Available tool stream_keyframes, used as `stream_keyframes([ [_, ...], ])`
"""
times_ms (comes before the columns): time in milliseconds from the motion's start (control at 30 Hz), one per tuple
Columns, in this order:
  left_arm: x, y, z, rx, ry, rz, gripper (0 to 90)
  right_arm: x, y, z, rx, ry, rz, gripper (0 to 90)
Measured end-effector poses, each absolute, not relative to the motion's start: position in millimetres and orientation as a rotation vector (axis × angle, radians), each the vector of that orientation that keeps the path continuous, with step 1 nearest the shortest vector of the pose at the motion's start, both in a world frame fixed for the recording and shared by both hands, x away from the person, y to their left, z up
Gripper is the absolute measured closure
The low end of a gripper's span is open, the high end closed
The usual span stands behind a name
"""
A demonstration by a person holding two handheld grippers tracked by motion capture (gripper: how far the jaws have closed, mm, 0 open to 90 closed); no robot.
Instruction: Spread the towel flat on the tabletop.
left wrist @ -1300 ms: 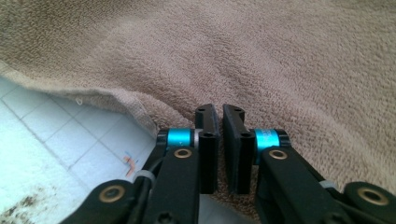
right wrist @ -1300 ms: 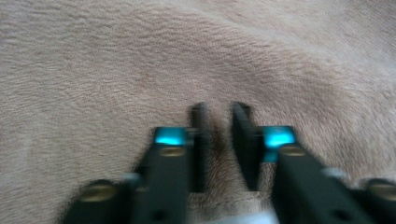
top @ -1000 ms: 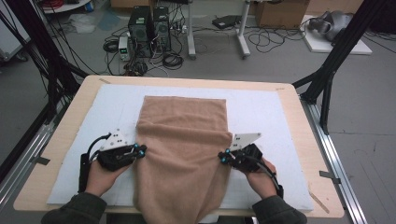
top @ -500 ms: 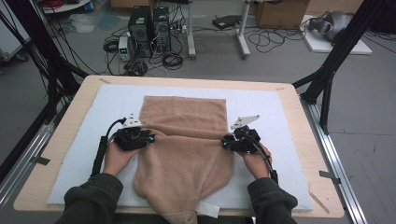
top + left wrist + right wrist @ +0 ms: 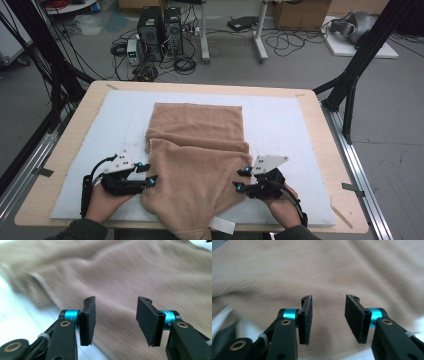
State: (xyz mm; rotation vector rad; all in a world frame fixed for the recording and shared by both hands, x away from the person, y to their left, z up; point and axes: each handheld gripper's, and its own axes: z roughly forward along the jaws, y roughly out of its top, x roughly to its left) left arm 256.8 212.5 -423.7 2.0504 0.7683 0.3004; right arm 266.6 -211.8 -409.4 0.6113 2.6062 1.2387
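Observation:
A tan towel (image 5: 197, 125) lies lengthwise on the white mat (image 5: 280, 125). Its near part overlaps the far part along a ridge across the middle, and its near end hangs over the table's front edge with a white label (image 5: 222, 225). My left gripper (image 5: 146, 174) is at the towel's left edge, my right gripper (image 5: 241, 179) at its right edge. In the left gripper view the left gripper (image 5: 115, 320) is open over towel cloth (image 5: 125, 272) with nothing between the jaws. In the right gripper view the right gripper (image 5: 328, 317) is open over the towel (image 5: 312, 270).
The wooden table (image 5: 310, 100) frames the mat. Black frame legs (image 5: 350, 85) stand at the right and left corners. Computers and cables (image 5: 160, 30) sit on the floor beyond the far edge. Bare mat lies on both sides of the towel.
Both hands went forward with the towel's sides, then drew back toward the near edge. The towel's near part now overlaps the far part in a ridge.

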Motion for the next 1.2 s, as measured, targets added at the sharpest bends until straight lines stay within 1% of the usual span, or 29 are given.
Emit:
stream_keyframes([
  [67,248.7,208.6,-432.4,2.095,0.748,0.276,47.5,258.1,-205.2,-418.4,0.573,2.675,1.214,55.1],
  [133,244.8,204.2,-441.1,2.157,0.718,0.280,49.2,254.7,-199.7,-427.9,0.555,2.720,1.150,53.3],
  [167,243.6,202.2,-446.3,2.185,0.691,0.280,54.0,255.9,-198.5,-432.8,0.559,2.742,1.139,53.2],
  [200,241.4,202.4,-448.2,2.168,0.672,0.305,58.7,258.2,-198.2,-437.0,0.570,2.760,1.149,55.3],
  [233,241.7,203.8,-448.8,2.152,0.685,0.301,61.7,259.7,-198.2,-439.3,0.584,2.771,1.162,59.3],
  [300,242.5,203.2,-448.8,2.143,0.693,0.290,77.8,263.8,-197.3,-441.7,0.600,2.796,1.213,73.4],
  [333,242.5,202.2,-448.6,2.148,0.693,0.293,81.6,264.4,-194.8,-442.1,0.574,2.801,1.208,80.0],
  [400,242.5,199.5,-446.1,2.158,0.696,0.309,85.0,266.5,-191.7,-441.7,0.553,2.813,1.213,83.9],
  [500,244.2,203.1,-436.1,2.090,0.723,0.340,85.7,268.5,-193.2,-431.4,0.560,2.757,1.271,84.6],
  [567,249.6,209.4,-422.8,2.018,0.746,0.358,85.9,271.3,-198.9,-417.9,0.567,2.702,1.329,84.6],
  [667,264.6,216.6,-400.6,1.945,0.777,0.378,86.0,279.1,-206.5,-396.3,0.579,2.626,1.318,84.7],
  [767,285.9,216.6,-385.4,1.905,0.814,0.459,86.0,297.9,-213.1,-377.6,0.617,2.546,1.296,84.8],
  [833,305.0,212.7,-385.1,1.927,0.848,0.511,86.0,317.1,-214.6,-372.9,0.670,2.514,1.252,84.8],
  [867,315.0,210.2,-388.1,1.922,0.878,0.503,86.0,325.9,-214.6,-374.2,0.693,2.508,1.244,84.8],
  [933,332.8,203.0,-396.4,1.981,0.901,0.541,85.9,343.0,-212.8,-381.9,0.746,2.521,1.202,84.8],
  [967,340.7,200.0,-402.6,1.992,0.927,0.526,86.0,357.4,-210.5,-395.0,0.819,2.552,1.161,84.8],
  [1000,345.9,197.4,-408.0,2.011,0.938,0.521,86.0,357.4,-210.5,-395.0,0.819,2.552,1.161,84.8],
  [1033,353.8,193.7,-417.2,2.066,0.956,0.513,85.9,361.8,-208.7,-400.3,0.838,2.566,1.122,84.7],
  [1067,358.4,191.0,-423.9,2.086,0.978,0.499,85.9,368.9,-205.7,-409.3,0.863,2.596,1.087,84.6],
  [1133,362.2,189.1,-429.1,2.093,0.977,0.495,85.2,376.2,-200.4,-420.4,0.870,2.628,1.058,84.1],
  [1200,361.2,190.1,-427.2,2.086,0.975,0.492,82.9,378.8,-199.2,-422.8,0.874,2.626,1.065,82.7],
])
